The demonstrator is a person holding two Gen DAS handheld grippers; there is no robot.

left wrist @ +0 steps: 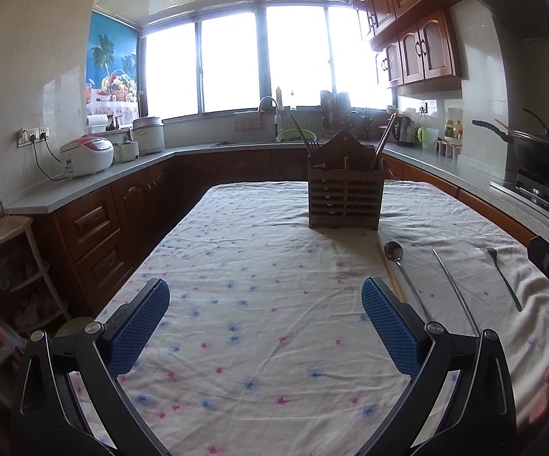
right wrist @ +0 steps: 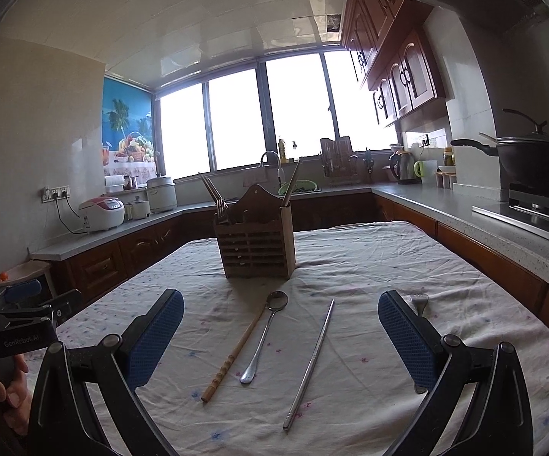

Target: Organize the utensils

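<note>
The left hand-held gripper point(left wrist: 265, 313) hangs above the bench point(left wrist: 236, 266) with its blue, dimpled pads spread wide and nothing between them. The right hand-held gripper point(right wrist: 281, 326) is likewise fully spread and empty.

A slatted wooden utensil holder point(right wrist: 256, 245) stands upright on the wrinkled floral tablecloth point(right wrist: 369, 266); forks and chopsticks protrude from its compartments. In front of it, four loose items lie flat, side by side and apart:
- wooden chopstick point(right wrist: 232, 355), ribbed at its near end;
- polished metal spoon point(right wrist: 265, 336), round bowl;
- slender metal chopstick point(right wrist: 310, 364);
- metal fork point(right wrist: 419, 302), partly hidden behind the right pad.
</note>
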